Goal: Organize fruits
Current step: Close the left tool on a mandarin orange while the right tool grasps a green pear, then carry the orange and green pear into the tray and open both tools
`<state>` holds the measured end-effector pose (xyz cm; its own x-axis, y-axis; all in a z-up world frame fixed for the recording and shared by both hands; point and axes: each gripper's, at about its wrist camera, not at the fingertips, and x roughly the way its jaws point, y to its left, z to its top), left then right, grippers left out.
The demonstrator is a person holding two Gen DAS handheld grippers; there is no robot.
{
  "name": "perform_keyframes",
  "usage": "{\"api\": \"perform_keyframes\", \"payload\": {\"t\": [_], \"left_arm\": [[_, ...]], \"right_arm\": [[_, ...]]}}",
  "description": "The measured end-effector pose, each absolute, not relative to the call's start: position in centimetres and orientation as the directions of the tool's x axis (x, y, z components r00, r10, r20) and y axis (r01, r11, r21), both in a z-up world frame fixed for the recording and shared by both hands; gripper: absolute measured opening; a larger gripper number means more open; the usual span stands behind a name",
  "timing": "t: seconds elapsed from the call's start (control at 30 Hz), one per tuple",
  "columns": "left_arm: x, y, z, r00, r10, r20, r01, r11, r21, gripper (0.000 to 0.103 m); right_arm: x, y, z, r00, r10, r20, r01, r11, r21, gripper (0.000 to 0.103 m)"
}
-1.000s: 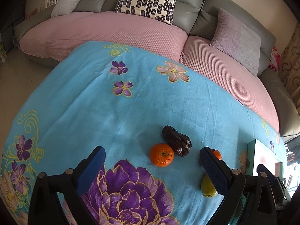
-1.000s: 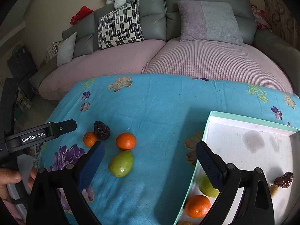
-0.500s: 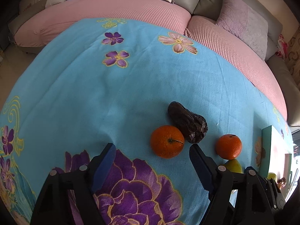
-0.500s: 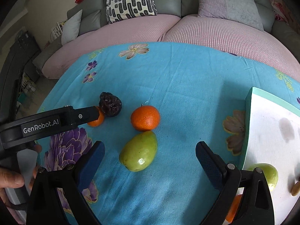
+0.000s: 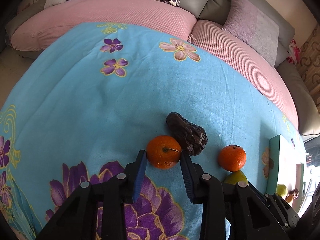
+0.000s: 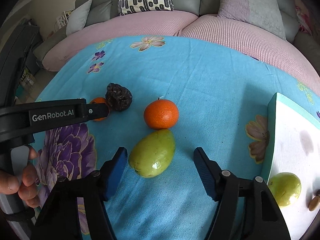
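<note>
In the left wrist view my left gripper (image 5: 163,159) is shut on an orange (image 5: 163,152) lying on the blue flowered cloth, a blue pad against each side. A dark wrinkled fruit (image 5: 186,134) touches that orange from behind. A second orange (image 5: 232,158) lies to the right, with a green fruit (image 5: 236,178) half hidden below it. In the right wrist view my right gripper (image 6: 160,152) straddles the green fruit (image 6: 154,154) with its jaws closing. The left pad is almost on the fruit; the right pad stands well clear. The second orange (image 6: 161,114) touches the green fruit's far end.
A teal-walled box (image 6: 271,140) with a white floor stands at the right and holds another green fruit (image 6: 284,188) and a small brown piece (image 6: 314,202). A hand (image 6: 20,184) grips the left tool. A pink and grey sofa (image 5: 140,14) runs behind the cloth.
Both grippers came down closer to the fruit. The left jaws closed from wide open onto the orange. The right jaws narrowed around the green fruit.
</note>
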<state>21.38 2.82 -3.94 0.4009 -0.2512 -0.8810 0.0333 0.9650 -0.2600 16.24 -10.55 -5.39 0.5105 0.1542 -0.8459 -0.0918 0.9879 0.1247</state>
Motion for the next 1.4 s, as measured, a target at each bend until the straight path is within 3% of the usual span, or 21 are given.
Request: {"api": "perform_keyframes", "payload": {"t": [0.1,0.17,0.83,1.17,1.4], "left_arm": [[21.4,2.9,-3.8,0.409,-0.242,-0.880,0.023,0.967,-0.255,0.036],[21.2,3.1,-3.6,0.415,-0.241,-0.877,0.018,0.966,-0.257,0.036],[19.0,2.3,1.4,0.505,-0.305,-0.808,0.077,0.948,-0.309,0.036],[18.1,0.3,2.2,0.502,-0.311,-0.807,0.124,0.949,-0.289,0.036],[17.3,-3.1,2.6,0.467,-0.381,-0.798,0.214,0.924,-0.316,0.036]], "right_arm": [[16.2,-10.4,-5.3,0.509,0.169,-0.844,-0.099,0.986,0.137,0.051],[16.1,-10.3,-5.0,0.514,0.173,-0.840,-0.104,0.985,0.139,0.046],[12.5,-12.4,-1.0,0.575,0.169,-0.800,-0.088,0.986,0.145,0.045],[10.1,-15.6,1.6,0.632,0.101,-0.768,-0.020,0.993,0.114,0.045],[9.8,-18.7,2.5,0.655,0.036,-0.755,0.046,0.995,0.087,0.046]]}}
